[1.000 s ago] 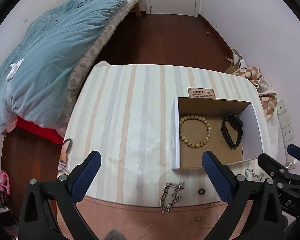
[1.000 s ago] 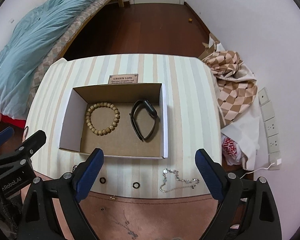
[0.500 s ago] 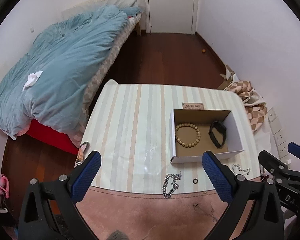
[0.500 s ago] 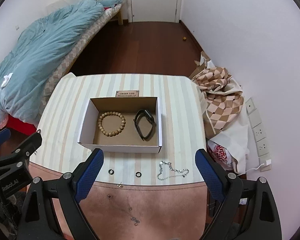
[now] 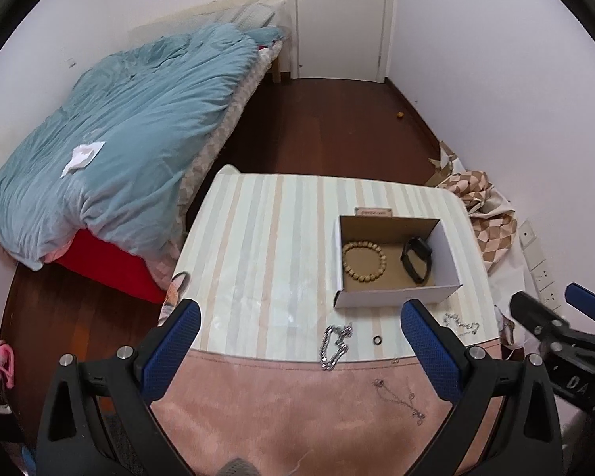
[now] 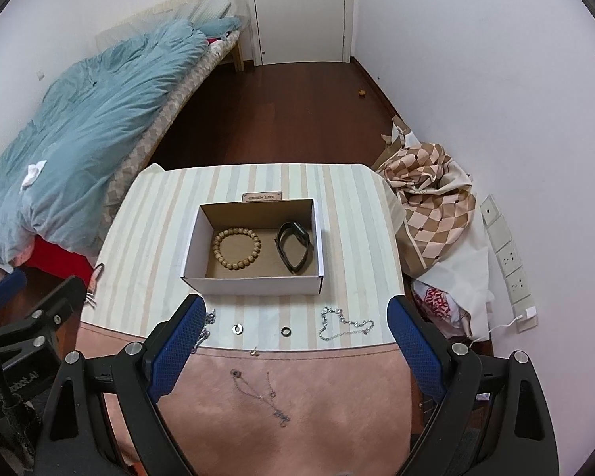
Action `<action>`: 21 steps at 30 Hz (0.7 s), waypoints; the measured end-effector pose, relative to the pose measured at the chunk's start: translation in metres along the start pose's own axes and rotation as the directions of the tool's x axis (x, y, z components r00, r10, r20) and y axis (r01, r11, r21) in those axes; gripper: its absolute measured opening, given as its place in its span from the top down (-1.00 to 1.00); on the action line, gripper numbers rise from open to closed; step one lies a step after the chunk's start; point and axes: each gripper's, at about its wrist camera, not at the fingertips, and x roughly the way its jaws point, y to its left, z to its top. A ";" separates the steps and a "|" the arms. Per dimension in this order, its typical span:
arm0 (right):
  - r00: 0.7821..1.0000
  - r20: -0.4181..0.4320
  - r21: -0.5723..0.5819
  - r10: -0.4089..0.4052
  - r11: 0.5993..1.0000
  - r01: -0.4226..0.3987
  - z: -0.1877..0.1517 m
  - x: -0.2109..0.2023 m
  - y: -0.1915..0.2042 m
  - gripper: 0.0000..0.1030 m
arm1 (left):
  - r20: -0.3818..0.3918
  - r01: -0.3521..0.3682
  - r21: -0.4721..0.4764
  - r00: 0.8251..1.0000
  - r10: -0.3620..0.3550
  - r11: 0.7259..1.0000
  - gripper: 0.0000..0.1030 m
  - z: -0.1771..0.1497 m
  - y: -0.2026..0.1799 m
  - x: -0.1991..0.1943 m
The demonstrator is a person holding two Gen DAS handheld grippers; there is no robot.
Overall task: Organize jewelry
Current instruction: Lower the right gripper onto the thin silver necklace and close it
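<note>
- Bedroom: a bed with a blue quilt lies at the left, a white door stands at the far end, and a striped table fills the middle, its near part under a pink cloth.
- Left gripper hangs above the table's near left edge, jaws wide apart, nothing between them.
- Heavy chain lies across the line where stripes meet pink cloth, in front of the box's left corner.
- Box sits open-topped mid-table, a small sign just behind it.
- Bead bracelet lies flat in the box's left half.
- Black band lies in the right half, apart from the beads.
- Two rings rest on the stripes in front of the box, well apart from each other.
- Thin necklace sprawls on the pink cloth, nearer than the rings.
- Silver chain lies right of the rings, before the box's right corner.
- Right gripper hovers over the near edge, jaws spread wide and empty.
- Checked cloth is heaped on the floor by the right wall.
</note>
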 end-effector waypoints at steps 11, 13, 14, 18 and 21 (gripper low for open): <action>0.963 -0.259 0.079 0.075 0.995 -0.056 -0.095 0.104 -0.011 -0.72 | -0.179 -0.125 0.000 0.976 0.123 0.992 -1.00 -0.094 0.023 0.072; 0.953 -0.286 0.081 0.101 0.993 -0.081 -0.110 0.121 -0.007 -0.53 | -0.223 -0.135 -0.006 0.966 0.131 0.991 -1.00 -0.109 0.028 0.088; 0.951 -0.290 0.079 0.108 0.993 -0.088 -0.115 0.127 -0.004 -0.43 | -0.234 -0.140 -0.006 0.963 0.135 0.990 -1.00 -0.113 0.030 0.092; 0.947 -0.281 0.070 0.153 0.988 -0.139 -0.126 0.149 0.015 -0.16 | -0.267 -0.182 0.015 0.947 0.179 0.983 -1.00 -0.127 0.036 0.112; 0.951 -0.256 0.058 0.175 0.985 -0.165 -0.126 0.158 0.029 0.00 | -0.271 -0.223 0.039 0.936 0.225 0.974 -1.00 -0.129 0.039 0.123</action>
